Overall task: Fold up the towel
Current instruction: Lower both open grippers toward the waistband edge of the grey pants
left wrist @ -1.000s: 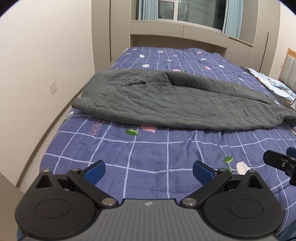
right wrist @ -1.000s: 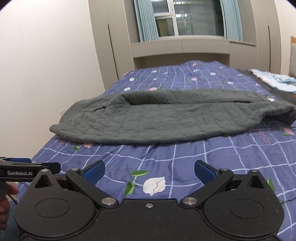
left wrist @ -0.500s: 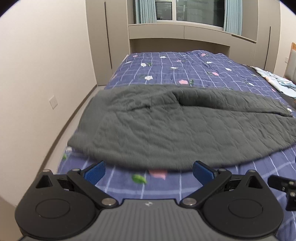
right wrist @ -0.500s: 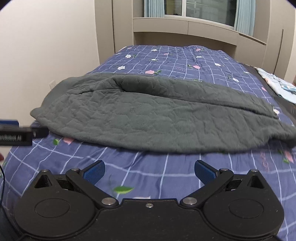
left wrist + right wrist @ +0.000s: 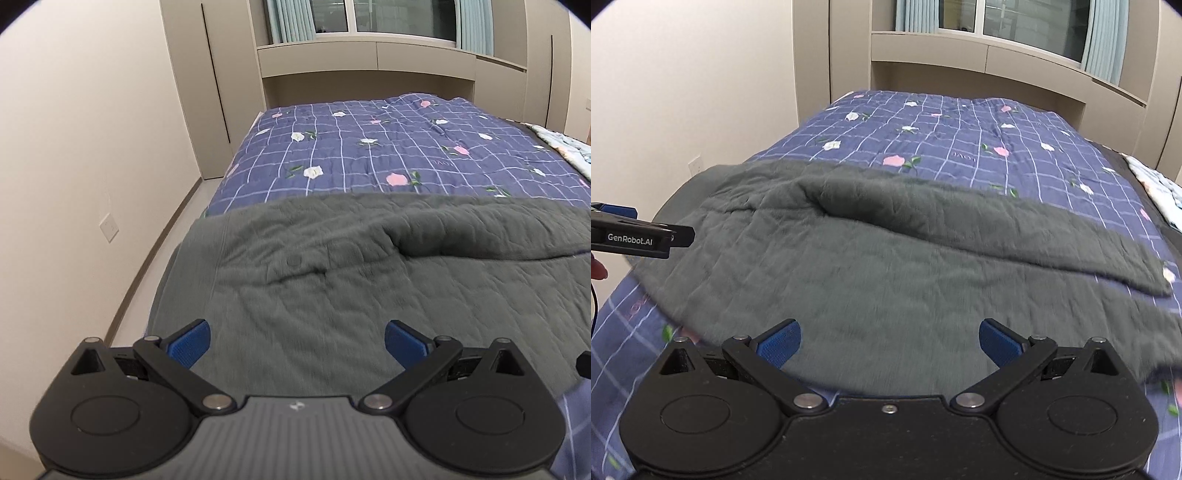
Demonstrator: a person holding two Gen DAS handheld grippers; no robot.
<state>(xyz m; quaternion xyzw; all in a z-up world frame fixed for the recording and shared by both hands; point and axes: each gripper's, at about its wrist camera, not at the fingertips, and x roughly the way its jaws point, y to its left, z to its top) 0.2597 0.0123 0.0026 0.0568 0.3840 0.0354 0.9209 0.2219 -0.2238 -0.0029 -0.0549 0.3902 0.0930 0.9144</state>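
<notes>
A dark grey quilted towel (image 5: 332, 288) lies spread across the near part of the bed, folded over along its far side, with a raised fold ridge (image 5: 886, 210) running rightward. My left gripper (image 5: 297, 343) hovers open over the towel's left portion, nothing between its blue pads. In the right wrist view the towel (image 5: 886, 277) fills the middle, and my right gripper (image 5: 890, 343) is open just above its near edge. The left gripper's body (image 5: 639, 236) shows from the side at the left, over the towel's left end.
The bed wears a purple checked cover with flowers (image 5: 369, 158). A cream wall with a socket (image 5: 109, 227) runs close along the left, with a strip of floor between. Cabinets and a window stand beyond the bed. A light patterned cloth (image 5: 1156, 184) lies at the far right.
Both grippers have moved forward from over the bare purple cover to above the towel, which now reaches under their fingers. Both have stayed open.
</notes>
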